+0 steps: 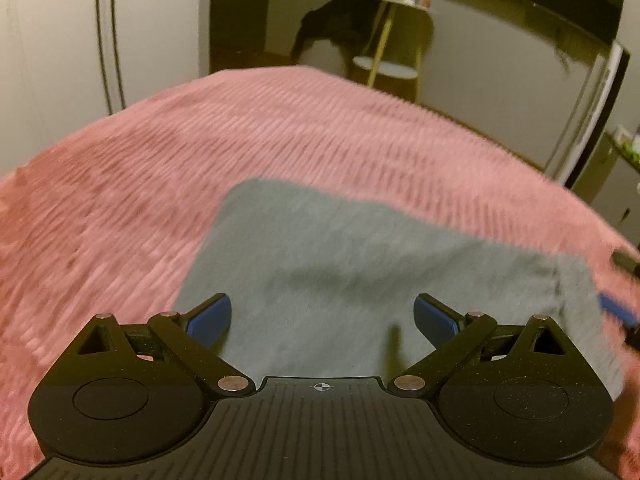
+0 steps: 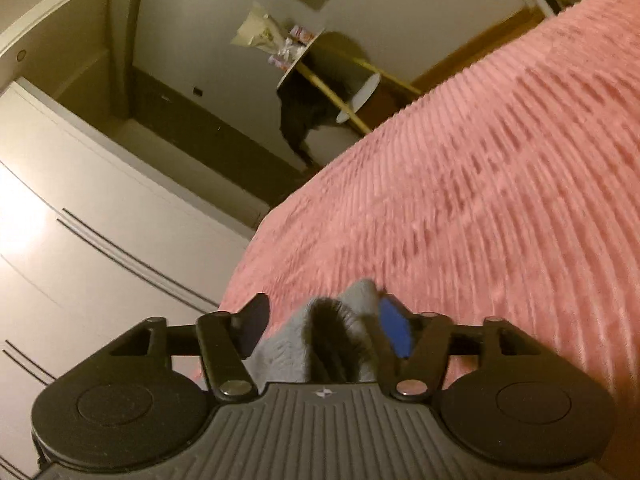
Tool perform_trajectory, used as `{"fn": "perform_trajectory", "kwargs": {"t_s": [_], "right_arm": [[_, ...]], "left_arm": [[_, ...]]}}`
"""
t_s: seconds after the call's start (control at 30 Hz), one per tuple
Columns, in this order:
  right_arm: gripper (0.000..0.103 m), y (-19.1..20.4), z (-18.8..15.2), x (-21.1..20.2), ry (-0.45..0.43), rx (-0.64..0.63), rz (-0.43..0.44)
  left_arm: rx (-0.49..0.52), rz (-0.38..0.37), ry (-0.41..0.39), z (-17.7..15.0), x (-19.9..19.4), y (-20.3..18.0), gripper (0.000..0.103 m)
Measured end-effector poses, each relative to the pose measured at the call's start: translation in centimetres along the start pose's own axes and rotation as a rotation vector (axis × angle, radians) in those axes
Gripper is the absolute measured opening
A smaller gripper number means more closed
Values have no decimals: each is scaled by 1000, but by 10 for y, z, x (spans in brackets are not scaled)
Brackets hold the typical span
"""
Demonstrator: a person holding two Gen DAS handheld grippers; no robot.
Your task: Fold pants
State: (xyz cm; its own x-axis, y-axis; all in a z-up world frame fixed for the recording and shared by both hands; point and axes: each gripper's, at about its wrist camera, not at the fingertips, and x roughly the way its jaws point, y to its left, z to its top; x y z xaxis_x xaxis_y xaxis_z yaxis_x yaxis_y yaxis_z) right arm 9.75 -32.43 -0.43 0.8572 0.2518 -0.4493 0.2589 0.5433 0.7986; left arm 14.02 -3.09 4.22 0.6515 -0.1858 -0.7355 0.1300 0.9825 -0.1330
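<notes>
The grey pants lie folded flat on the pink ribbed bedspread. My left gripper hovers over their near part, jaws wide open and empty. In the right wrist view my right gripper is closed around a bunched fold of the grey pants, which fills the gap between the two fingers and is lifted above the bedspread. The right gripper's blue finger shows at the pants' right edge in the left wrist view. Both views are blurred by motion.
A white wardrobe stands left of the bed. A small round side table with wooden legs, small items and a dark garment stands beyond the far bed edge. A white appliance stands at the right.
</notes>
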Motion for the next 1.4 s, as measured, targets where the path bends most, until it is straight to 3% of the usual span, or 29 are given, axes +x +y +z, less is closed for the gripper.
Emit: {"fn": "perform_trajectory", "kwargs": {"t_s": [0.1,0.23,0.3,0.4,0.53,0.7,0.77,0.83,0.9,1.03,1.23,1.4], "right_arm": [[72,-4,-2,9,88,20,-18],[86,-7,-9,24,187,4,-31],[89,-5,-13,30,235,-18,-30],[92,-2,-19,41,304,-51,-35],[95,3,-21,37,318,-52,-7],[95,5,-27,37,331,-78,-18],[88,11,-30,41,326,-118,-27],[75,15,-33,45,324,-144,-53],[69,14,-34,44,318,-141,-43],[72,12,-33,46,330,-126,-34],[80,11,-28,55,359,-105,-11],[81,8,-27,57,362,-93,-3]], "left_arm": [[-3,-16,-18,10,14,-13,101],[68,50,64,8,54,-24,103],[121,61,62,0,68,-23,103],[86,43,57,0,64,-16,103],[94,66,48,0,43,-1,103],[16,120,58,-6,27,54,103],[-38,113,63,-9,25,76,103],[-98,69,93,-9,27,93,103],[-134,48,105,-8,29,103,103],[-125,26,116,-3,33,112,103],[-109,-101,171,1,42,118,103],[-253,-317,264,0,56,138,103]]}}
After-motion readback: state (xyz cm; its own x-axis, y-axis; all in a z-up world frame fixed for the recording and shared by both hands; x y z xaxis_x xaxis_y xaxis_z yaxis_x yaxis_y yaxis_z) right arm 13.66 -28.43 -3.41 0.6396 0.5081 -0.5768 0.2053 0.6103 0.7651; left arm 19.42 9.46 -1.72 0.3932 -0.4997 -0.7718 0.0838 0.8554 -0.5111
